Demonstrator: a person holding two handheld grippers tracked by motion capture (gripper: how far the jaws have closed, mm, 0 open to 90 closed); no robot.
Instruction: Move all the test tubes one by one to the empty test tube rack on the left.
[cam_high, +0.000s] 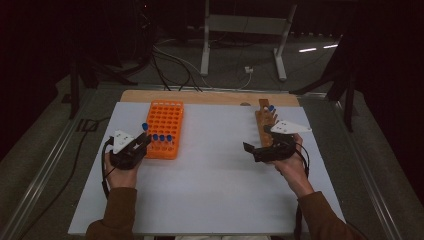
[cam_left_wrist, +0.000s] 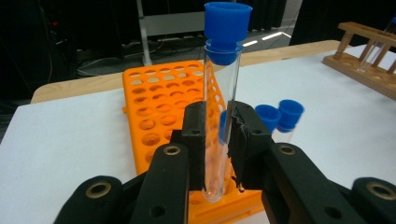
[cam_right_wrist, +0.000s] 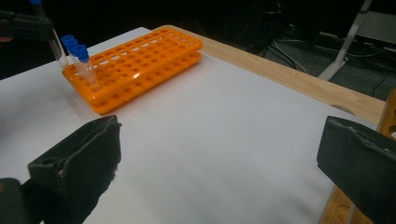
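Left gripper (cam_left_wrist: 218, 140) clamps a clear glass tube with blue cap (cam_left_wrist: 222, 93) upright, just above the orange plastic rack's (cam_left_wrist: 159, 107) near edge.
Tube axis vertical; free holes lie just beyond; right gripper (cam_right_wrist: 219, 163) stands wide apart, empty, beside the wooden rack (cam_high: 265, 122).

Orange rack (cam_left_wrist: 159, 107), grid of round holes. Clear tube (cam_left_wrist: 219, 116), blue cap (cam_left_wrist: 227, 28). Black left gripper (cam_left_wrist: 218, 140) and right gripper (cam_right_wrist: 219, 163). Tan wooden rack (cam_high: 265, 122). White table (cam_high: 215, 170), wood edge.

clear blue-capped test tube (cam_left_wrist: 219, 107), upright, clamped
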